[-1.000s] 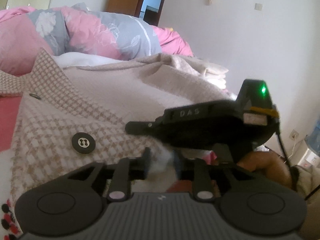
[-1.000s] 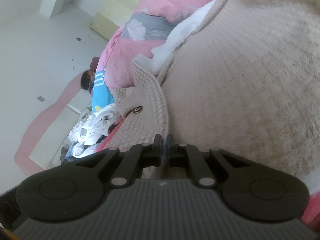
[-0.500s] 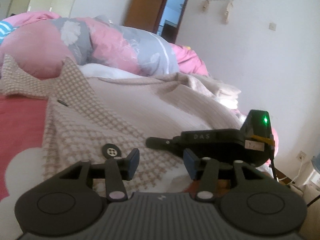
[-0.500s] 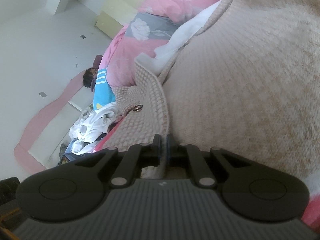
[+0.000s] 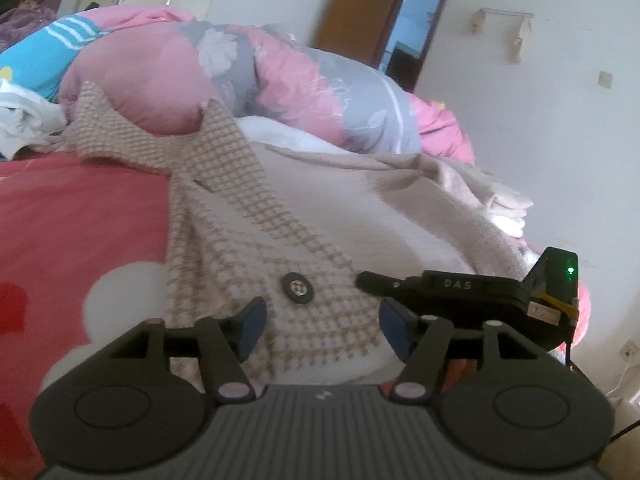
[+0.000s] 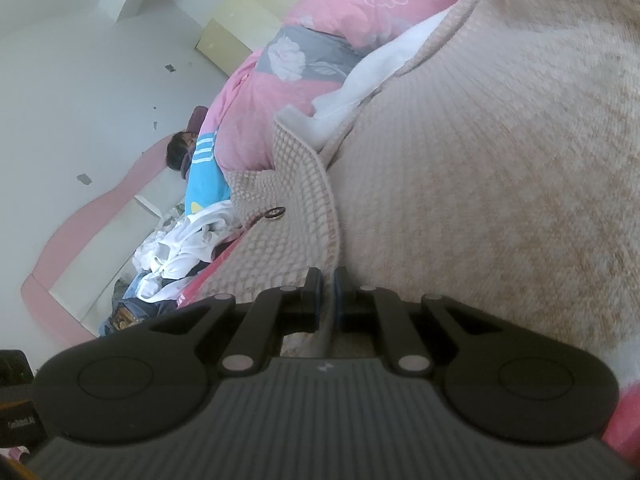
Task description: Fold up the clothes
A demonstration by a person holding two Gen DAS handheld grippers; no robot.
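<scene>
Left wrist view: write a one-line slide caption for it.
Open left hand-held gripper above a checked beige coat with a dark button, spread on the red bedsheet.

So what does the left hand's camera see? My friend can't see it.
The left tool hangs open above a beige checked jacket with a black button, spread on a red bed cover. The right tool lies on it; pink quilts are piled behind.
</scene>
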